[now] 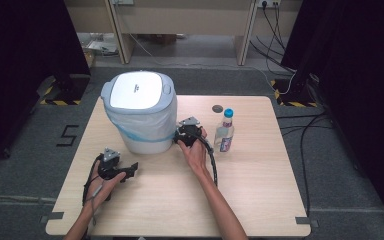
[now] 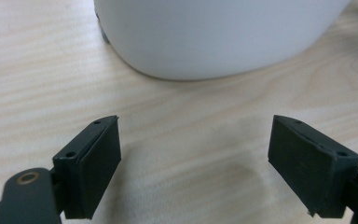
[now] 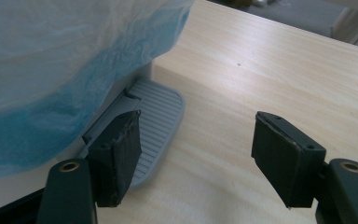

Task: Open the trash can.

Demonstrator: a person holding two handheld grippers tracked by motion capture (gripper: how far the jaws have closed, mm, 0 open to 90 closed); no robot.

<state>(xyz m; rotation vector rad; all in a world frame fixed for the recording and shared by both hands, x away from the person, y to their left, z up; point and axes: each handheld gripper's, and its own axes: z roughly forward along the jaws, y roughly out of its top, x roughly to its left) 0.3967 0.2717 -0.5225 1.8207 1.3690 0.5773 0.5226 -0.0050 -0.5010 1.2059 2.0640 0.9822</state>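
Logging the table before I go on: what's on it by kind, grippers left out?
Pedal bins, white with a blue liner: 1
Plastic bottles, blue cap: 1
Small dark round discs: 1
Total: 3

Black grippers (image 1: 130, 171), trailing black cables (image 1: 211, 161)

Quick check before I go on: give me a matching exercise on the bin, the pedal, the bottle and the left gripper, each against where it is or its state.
Things:
1. pedal bin
2. foot pedal
3. water bottle
4. left gripper

Places or states:
A. open over bare table, near the bin's base
B. upright, to the right of the bin
C. lid closed, blue-tinted liner bag hanging over its sides
D. grey and ribbed, with one of the right gripper's fingers just over it

Pairs: 1-C, 2-D, 3-B, 4-A
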